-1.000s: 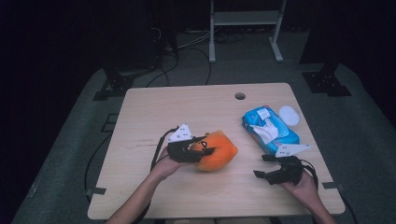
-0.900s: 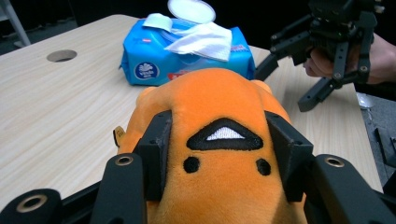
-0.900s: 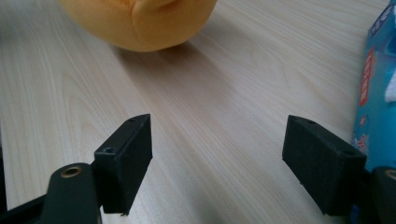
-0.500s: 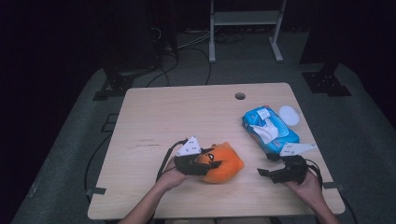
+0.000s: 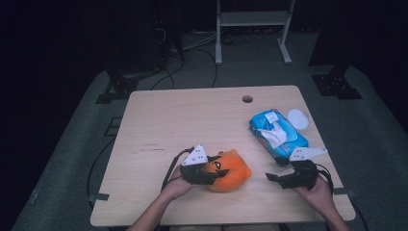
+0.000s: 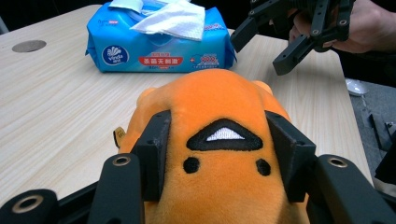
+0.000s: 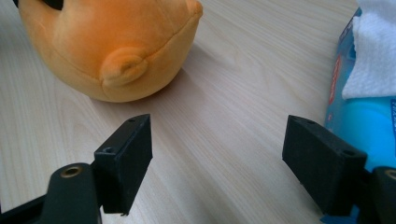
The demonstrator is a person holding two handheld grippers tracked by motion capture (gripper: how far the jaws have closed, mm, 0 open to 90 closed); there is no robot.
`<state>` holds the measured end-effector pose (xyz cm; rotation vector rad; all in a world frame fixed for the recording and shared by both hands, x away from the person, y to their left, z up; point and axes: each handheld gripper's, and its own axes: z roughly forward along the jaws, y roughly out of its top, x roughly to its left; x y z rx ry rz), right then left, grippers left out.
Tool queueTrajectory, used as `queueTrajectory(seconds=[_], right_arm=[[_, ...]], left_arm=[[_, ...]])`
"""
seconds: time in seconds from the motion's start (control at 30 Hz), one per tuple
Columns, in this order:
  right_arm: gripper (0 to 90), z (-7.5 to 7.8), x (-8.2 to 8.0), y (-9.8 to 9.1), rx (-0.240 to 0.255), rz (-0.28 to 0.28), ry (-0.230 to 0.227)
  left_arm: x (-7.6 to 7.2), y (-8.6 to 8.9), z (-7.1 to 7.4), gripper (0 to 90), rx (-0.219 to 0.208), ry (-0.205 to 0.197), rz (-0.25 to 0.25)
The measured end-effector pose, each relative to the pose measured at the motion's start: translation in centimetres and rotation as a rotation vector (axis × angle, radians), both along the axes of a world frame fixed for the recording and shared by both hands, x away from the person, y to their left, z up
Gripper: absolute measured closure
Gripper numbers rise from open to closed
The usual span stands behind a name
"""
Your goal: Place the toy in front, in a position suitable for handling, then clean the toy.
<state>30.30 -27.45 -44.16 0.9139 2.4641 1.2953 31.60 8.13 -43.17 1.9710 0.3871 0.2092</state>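
Note:
An orange plush toy (image 5: 231, 169) rests on the wooden table (image 5: 192, 120) near its front edge. My left gripper (image 5: 217, 172) is shut on the plush toy (image 6: 224, 140), both black pads pressed into its sides by the stitched face. My right gripper (image 5: 272, 177) sits to the right of the toy, held low over the table, open with nothing between its jaws (image 7: 219, 163). The plush toy (image 7: 112, 46) lies ahead of it to the left. A blue pack of wet wipes (image 5: 276, 134) with a white tissue sticking out lies at the right.
A white round lid (image 5: 298, 118) lies beside the wipes pack (image 6: 159, 46) near the table's right edge. A small round hole (image 5: 247, 99) is at the back of the table. Black stands and cables are on the dark floor behind.
My left gripper has carried the plush toy a little toward the front edge and lowered it onto the table. The right gripper has stayed where it was.

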Motion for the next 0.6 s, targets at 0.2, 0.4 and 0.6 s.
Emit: queueTrajectory(seconds=[0.2,0.4,0.6], right_arm=[[23.1,0.3,0.0,0.2,-0.002,0.005,-0.014],[23.1,1.8,-0.1,0.0,0.018,-0.009,-0.058],[23.1,3.9,1.1,-0.7,0.035,-0.050,-0.119]], left_arm=[[-0.1,0.0,-0.2,47.1,-0.003,-0.003,0.000],[-0.1,0.0,-0.1,44.2,0.006,-0.006,-0.001],[-0.1,-0.1,-0.2,43.0,0.013,-0.006,-0.003]])
